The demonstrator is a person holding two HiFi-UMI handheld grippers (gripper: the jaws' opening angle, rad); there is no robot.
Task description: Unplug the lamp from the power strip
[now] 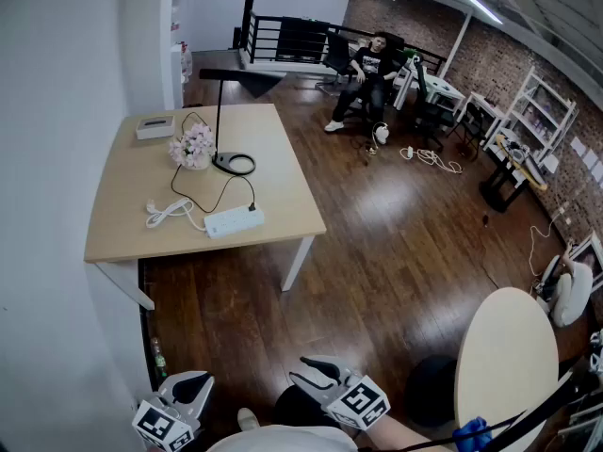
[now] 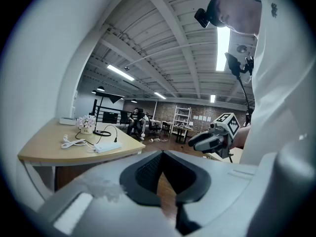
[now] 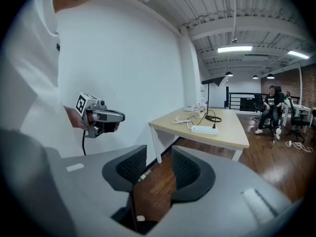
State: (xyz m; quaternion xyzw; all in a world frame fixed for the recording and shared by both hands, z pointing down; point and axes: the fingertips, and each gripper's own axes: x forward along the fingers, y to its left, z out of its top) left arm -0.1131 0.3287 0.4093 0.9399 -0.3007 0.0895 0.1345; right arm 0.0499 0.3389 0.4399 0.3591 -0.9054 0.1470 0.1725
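A black desk lamp point(image 1: 222, 111) stands on the wooden table point(image 1: 283, 158), its ring base beside a flower pot. Its black cord runs to a plug point(image 1: 252, 207) seated in the white power strip point(image 1: 234, 221) near the table's front edge. Both grippers are low in the head view, far from the table and above the floor. My left gripper point(image 1: 193, 380) has its tips together and holds nothing. My right gripper point(image 1: 307, 371) stands open and empty. The strip point(image 2: 107, 147) and lamp point(image 2: 101, 113) lie far off in the left gripper view, and the strip point(image 3: 204, 129) likewise in the right gripper view.
A pot of pink flowers point(image 1: 193, 147), a white box point(image 1: 154, 127) and the strip's coiled white cable point(image 1: 165, 213) share the table. A white wall point(image 1: 57, 158) flanks its left. A round pale table point(image 1: 507, 356) is at my right. A person sits in a chair point(image 1: 369, 73) far back.
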